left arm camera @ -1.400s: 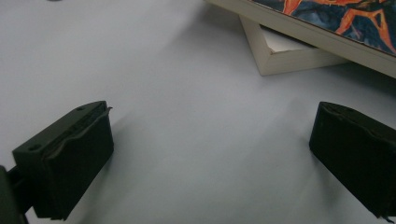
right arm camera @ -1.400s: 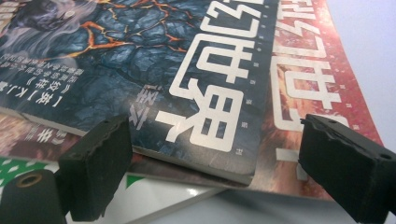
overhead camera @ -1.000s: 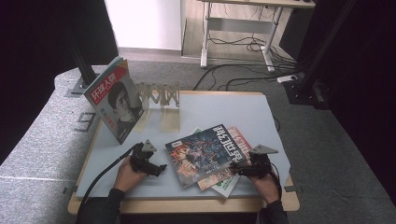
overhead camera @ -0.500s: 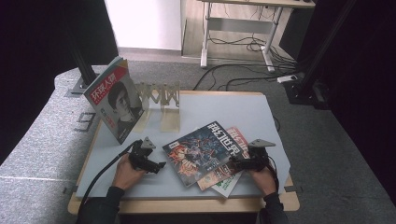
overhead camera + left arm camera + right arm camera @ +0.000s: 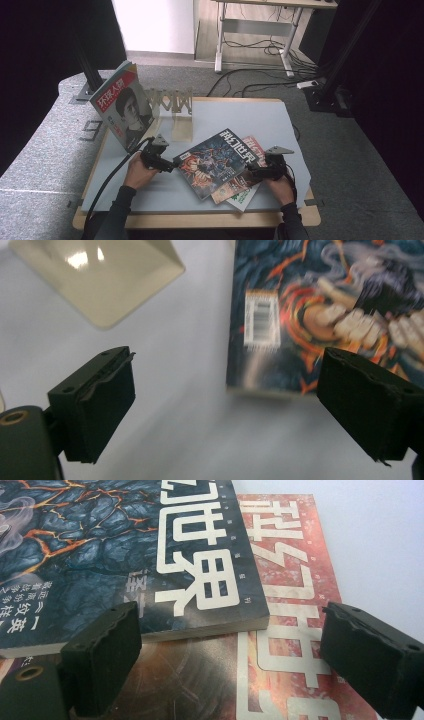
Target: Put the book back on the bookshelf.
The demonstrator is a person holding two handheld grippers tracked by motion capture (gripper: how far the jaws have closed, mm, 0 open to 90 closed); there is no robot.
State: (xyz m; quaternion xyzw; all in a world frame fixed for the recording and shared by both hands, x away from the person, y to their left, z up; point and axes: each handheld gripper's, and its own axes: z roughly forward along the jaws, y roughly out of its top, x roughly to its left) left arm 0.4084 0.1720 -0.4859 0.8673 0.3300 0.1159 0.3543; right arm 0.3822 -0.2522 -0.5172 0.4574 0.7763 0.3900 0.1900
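A dark blue magazine (image 5: 217,160) lies on top of a red magazine (image 5: 254,147) near the table's front, with a green-and-white one (image 5: 243,201) under both. My left gripper (image 5: 169,165) is at the dark magazine's left edge. In the left gripper view the left gripper (image 5: 227,425) is open, its jaws have just been closing a little, and the dark magazine's (image 5: 320,305) barcode corner lies just ahead of them, untouched. My right gripper (image 5: 253,173) hovers over the stack's right side. There the right gripper (image 5: 230,665) stands open above the dark magazine (image 5: 125,555) and the red magazine (image 5: 295,580).
A cream rack (image 5: 173,101) stands at the back left of the white table (image 5: 240,117); its base (image 5: 100,280) is close to my left gripper. Another magazine (image 5: 122,107) with a portrait cover leans upright beside the rack. Cables trail over the table's front edge.
My left hand has lifted and slid toward the dark magazine's edge. The right hand and the stack have barely moved.
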